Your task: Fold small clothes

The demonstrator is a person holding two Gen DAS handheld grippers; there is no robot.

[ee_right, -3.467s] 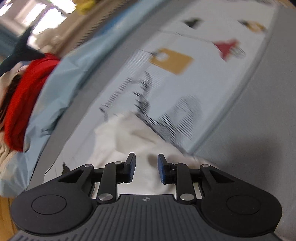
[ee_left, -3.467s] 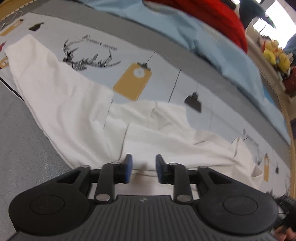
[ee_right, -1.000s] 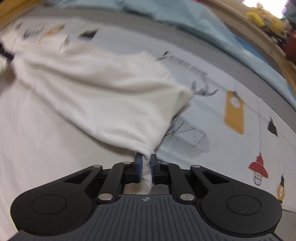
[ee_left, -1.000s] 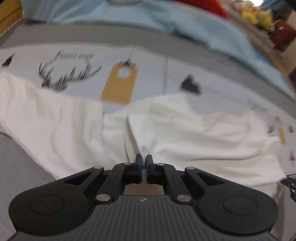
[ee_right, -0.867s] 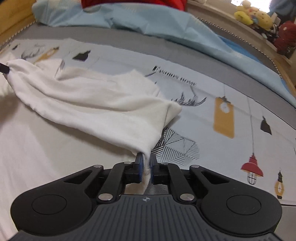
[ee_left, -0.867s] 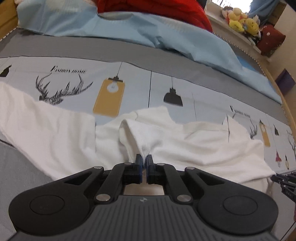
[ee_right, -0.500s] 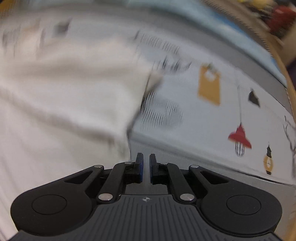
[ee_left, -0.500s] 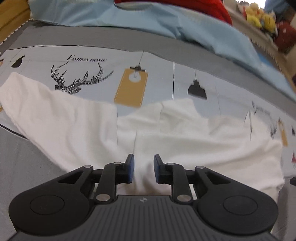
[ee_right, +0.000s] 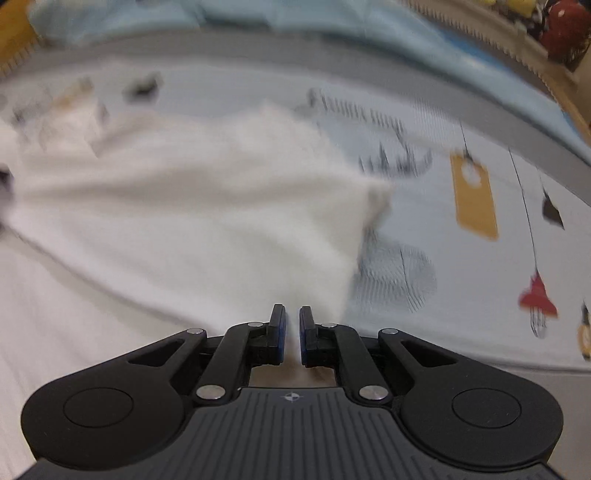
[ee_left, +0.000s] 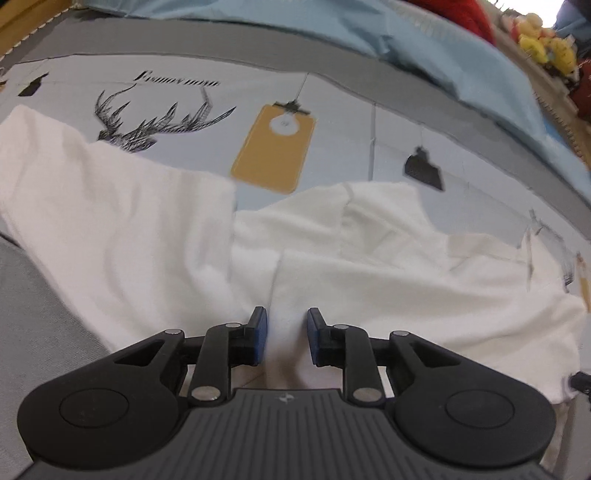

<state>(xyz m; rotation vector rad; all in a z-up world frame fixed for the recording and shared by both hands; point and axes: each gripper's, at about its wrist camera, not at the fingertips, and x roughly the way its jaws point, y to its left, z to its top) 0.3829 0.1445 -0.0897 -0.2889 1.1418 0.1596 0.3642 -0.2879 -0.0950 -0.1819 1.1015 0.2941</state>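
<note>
A white garment [ee_left: 369,266] lies spread and partly folded on the patterned bed sheet [ee_left: 273,147]. My left gripper [ee_left: 283,338] is open, its blue pads [ee_left: 260,334] just over the garment's near edge, holding nothing. In the blurred right wrist view the same white garment [ee_right: 192,214] lies ahead and to the left. My right gripper [ee_right: 290,334] has a narrow gap between its pads, with white cloth showing right at the tips; whether it still pinches the cloth is unclear.
A light blue blanket [ee_left: 424,48] lies along the far side of the bed, with red cloth [ee_left: 461,14] and plush toys [ee_left: 543,44] beyond it. Grey sheet border [ee_left: 37,325] is at the near left. The wooden bed edge [ee_right: 14,33] shows far left.
My left gripper has opened and let go of the garment fold, which now lies flat. My right gripper has lowered its end of the garment and its pads have parted slightly.
</note>
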